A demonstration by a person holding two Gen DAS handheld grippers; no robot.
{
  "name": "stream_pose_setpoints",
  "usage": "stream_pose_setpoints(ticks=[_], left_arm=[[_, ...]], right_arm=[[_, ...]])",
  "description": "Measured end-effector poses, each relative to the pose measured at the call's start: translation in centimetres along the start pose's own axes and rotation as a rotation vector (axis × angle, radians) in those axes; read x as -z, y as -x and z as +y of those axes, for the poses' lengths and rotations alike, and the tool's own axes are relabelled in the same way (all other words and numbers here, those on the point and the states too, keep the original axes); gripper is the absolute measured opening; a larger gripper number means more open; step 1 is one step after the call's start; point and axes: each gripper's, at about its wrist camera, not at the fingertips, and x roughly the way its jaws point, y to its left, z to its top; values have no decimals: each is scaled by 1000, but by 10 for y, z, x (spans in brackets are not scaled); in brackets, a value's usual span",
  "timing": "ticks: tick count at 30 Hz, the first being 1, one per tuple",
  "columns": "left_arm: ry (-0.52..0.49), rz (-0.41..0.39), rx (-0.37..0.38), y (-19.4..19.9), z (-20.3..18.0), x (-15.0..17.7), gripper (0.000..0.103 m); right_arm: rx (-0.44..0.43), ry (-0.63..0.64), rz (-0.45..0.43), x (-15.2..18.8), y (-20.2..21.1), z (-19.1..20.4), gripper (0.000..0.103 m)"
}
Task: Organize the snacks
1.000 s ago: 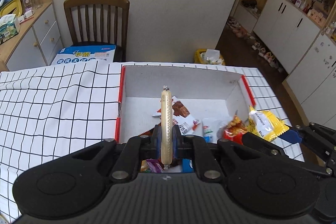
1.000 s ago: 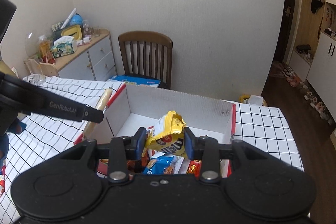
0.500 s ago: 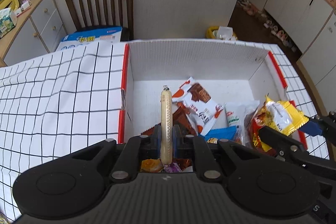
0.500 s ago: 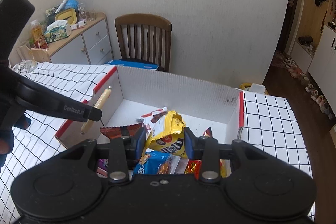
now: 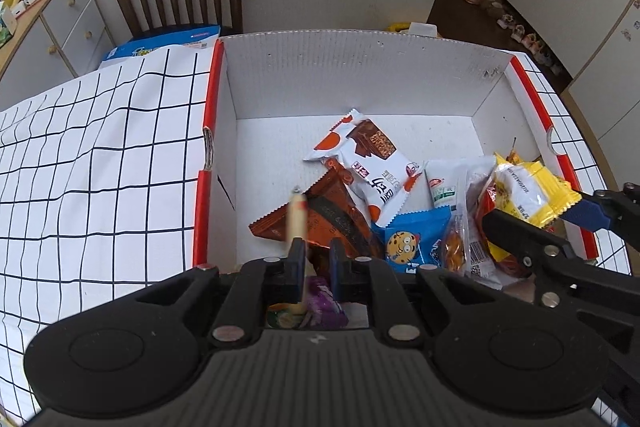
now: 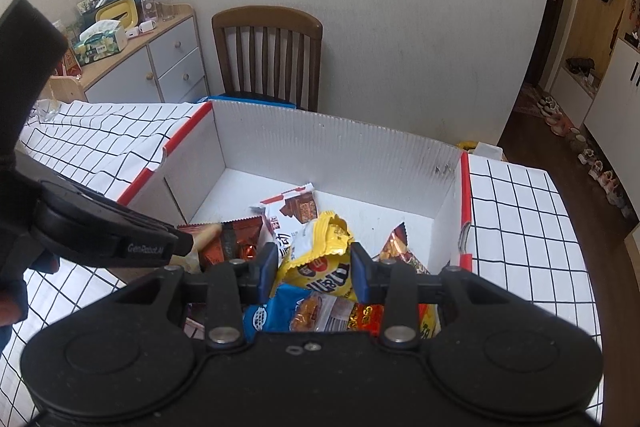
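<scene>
A white cardboard box with red edges (image 5: 360,83) (image 6: 332,151) holds several snack packets. My left gripper (image 5: 316,259) has its jaws parted, and the pale sausage stick (image 5: 297,223) is blurred against the left finger, slipping down over a brown packet (image 5: 332,223). The stick's tip shows in the right wrist view (image 6: 208,233). My right gripper (image 6: 314,269) is shut on a yellow snack bag (image 6: 320,259), held over the box's near right; it also shows in the left wrist view (image 5: 528,191).
The box sits on a table with a black-grid white cloth (image 5: 100,155). Inside lie a white-and-orange wafer packet (image 5: 368,163), a blue cookie packet (image 5: 416,243) and others. A wooden chair (image 6: 268,55) and a cabinet (image 6: 132,63) stand behind.
Both grippers have come down and forward over the box. The left jaws have parted and the sausage stick has slid down from upright between them. The right still holds the yellow bag.
</scene>
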Motion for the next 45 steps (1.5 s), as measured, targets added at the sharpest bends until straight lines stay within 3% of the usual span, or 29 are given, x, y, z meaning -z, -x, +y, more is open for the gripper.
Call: stream_pose_setpoints(ticks=[1, 3, 5, 6, 7, 9, 11, 20, 41, 43, 45], left_arm=[[4, -1, 3, 1, 1, 1, 22], [15, -11, 6, 3, 3, 2, 48], [20, -38, -7, 8, 5, 5, 66], [20, -49, -14, 10, 5, 6, 69], [19, -53, -17, 12, 5, 7, 69], [27, -54, -9, 15, 7, 9, 69], [36, -60, -2, 19, 10, 11, 70], [36, -128, -2, 48, 10, 25, 70], [17, -298, 13, 137, -17, 78, 70], [9, -314, 14, 143, -19, 84, 72], [-8, -337, 9, 150, -23, 90, 81]], right_arm=[[0, 0, 3, 0, -1, 0, 37], [-6, -7, 15, 1, -5, -2, 37], [-22, -23, 28, 1, -8, -4, 38], [-27, -32, 31, 2, -8, -6, 39], [-32, -38, 32, 2, -9, -6, 41], [-39, -41, 28, 4, -8, -6, 62], [-40, -39, 2, 6, -3, -5, 73], [-54, -58, -44, 11, 23, -8, 86], [-82, -84, -222, 36, 117, -19, 101], [-84, -81, -235, 39, 126, -18, 103], [-84, -85, -251, 43, 134, -18, 103]])
